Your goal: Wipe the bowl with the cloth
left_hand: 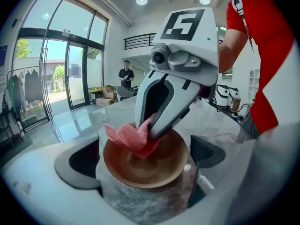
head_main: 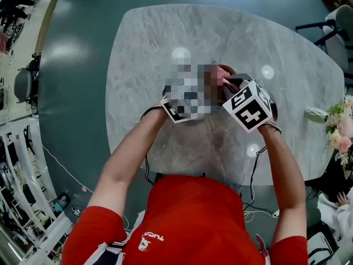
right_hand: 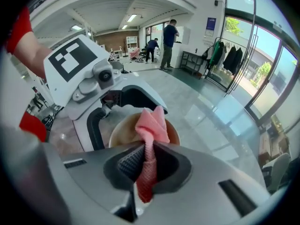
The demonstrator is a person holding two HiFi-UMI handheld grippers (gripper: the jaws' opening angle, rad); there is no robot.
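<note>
Bottom of bowl partly hidden under cloth pinched by right gripper.

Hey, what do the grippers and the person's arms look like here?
The left gripper and right gripper are white moulded shells with dark ribbed jaw pads, each carrying a white cube of black square markers. Black cables trail from them. The person wears red short sleeves.
</note>
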